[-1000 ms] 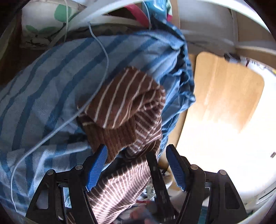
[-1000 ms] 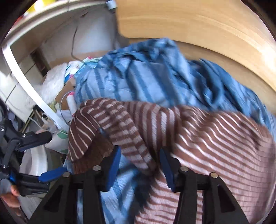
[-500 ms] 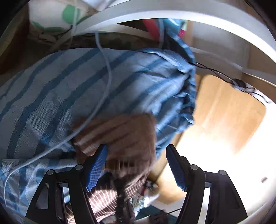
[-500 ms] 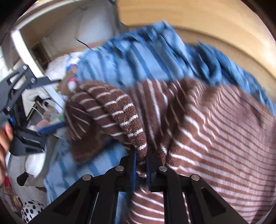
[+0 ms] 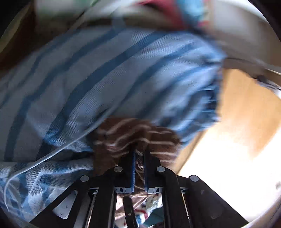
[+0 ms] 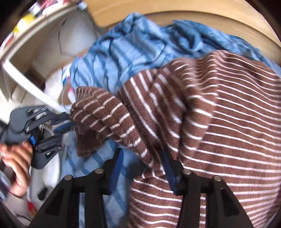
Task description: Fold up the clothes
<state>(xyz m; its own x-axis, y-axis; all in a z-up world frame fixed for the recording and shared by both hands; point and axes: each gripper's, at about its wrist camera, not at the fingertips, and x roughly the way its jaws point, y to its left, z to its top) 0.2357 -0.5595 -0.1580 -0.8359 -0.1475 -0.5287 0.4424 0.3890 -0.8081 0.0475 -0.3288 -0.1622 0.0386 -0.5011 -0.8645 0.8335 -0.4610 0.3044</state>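
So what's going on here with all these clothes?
A person is folding laundry with a handheld gripper in each hand. The left gripper is shut on an edge of the brown striped garment, which lies over a blue striped cloth on a wooden table. The right gripper is opening, with a fold of the brown garment between its jaws. No neat fold shows yet.

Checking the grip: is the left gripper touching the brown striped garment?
Touching. Left wrist view: the left gripper is closed with the brown striped garment pinched between its pads.

Both wrist views close, angled down; share brown striped garment (image 5: 135, 138).
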